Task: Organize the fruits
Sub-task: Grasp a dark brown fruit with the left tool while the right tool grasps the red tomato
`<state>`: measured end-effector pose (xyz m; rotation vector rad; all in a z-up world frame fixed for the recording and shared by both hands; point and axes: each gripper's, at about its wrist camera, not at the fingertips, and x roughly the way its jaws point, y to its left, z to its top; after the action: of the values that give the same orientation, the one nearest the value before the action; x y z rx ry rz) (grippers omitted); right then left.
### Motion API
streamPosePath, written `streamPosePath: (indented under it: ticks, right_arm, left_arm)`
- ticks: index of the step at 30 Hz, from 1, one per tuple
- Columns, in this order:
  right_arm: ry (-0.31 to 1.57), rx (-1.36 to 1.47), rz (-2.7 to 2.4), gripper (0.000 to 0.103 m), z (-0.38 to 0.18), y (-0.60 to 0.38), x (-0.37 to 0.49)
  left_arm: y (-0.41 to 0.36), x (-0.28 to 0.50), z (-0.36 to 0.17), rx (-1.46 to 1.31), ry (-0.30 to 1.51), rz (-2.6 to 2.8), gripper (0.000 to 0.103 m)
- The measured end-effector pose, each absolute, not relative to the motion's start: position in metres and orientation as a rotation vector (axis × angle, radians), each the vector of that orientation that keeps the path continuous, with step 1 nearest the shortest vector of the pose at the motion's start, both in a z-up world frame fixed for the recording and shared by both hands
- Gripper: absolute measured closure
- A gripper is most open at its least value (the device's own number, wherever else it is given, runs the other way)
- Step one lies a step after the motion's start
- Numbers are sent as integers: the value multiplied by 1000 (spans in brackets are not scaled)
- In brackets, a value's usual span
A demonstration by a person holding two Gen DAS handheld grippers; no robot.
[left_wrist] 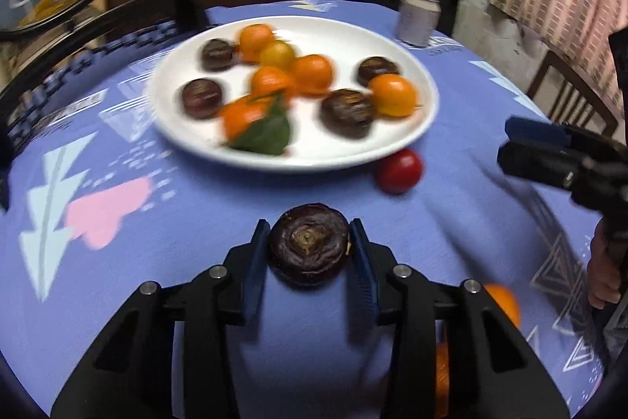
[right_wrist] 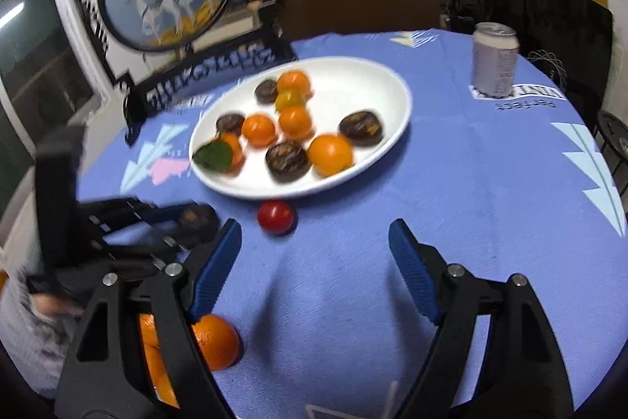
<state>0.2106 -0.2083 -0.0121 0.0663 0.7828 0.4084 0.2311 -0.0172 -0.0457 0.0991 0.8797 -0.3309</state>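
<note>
The dark brown water chestnut (left_wrist: 309, 249) sits clamped between the blue pads (left_wrist: 256, 262) of your left gripper (left_wrist: 310, 250), raised a little off the blue tablecloth (left_wrist: 196, 230) and short of the white plate (left_wrist: 353, 38); in the right wrist view the same gripper (right_wrist: 196, 218) reaches in from the left edge, level and pointing toward the plate's near rim. Your right gripper (right_wrist: 314, 262) has its fingers spread wide with nothing between them, angled down over bare cloth; in the left wrist view it (left_wrist: 522, 144) enters from the right, beside the plate's right edge, your right hand (left_wrist: 604, 262) wrapped around its handle. The red cherry tomato (right_wrist: 276, 216) lies on the cloth just beside the plate's near rim, between the two grippers. An orange tangerine (right_wrist: 216, 340) rests on the cloth under the left finger of your right gripper, with more orange fruit partly hidden behind that finger. The plate carries tangerines, one with a green leaf (right_wrist: 214, 156), and several more water chestnuts, with bare plate along its far side and near its front rim. A pale drink can (right_wrist: 495, 59) stands well apart at the far right. The stretch of cloth from the right gripper out to the table's right edge is open. Both views are motion-blurred.
</note>
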Motion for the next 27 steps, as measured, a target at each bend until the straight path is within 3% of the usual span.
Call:
streamPosePath:
  ticks: [4,15,19,21,27]
  right_arm:
    - [785,-23,416,27,-23,-184,213]
    - [838,-35,419,55,-43,-160,239]
    - [865,-15,432,59,-47,-158,247]
    - [870,0,443,71,-47,-159,248]
    - [867,2,453,73,-46,-157,245]
  left_arm:
    - [10,216,-45,133,862,-244,61]
    - [28,216,-45,92,862,-215,61]
    - [27,217,-47,92,867,-214,61]
    - [27,218,-47,96,868,-213,61]
    - [26,218,-48,102,870,-217,59]
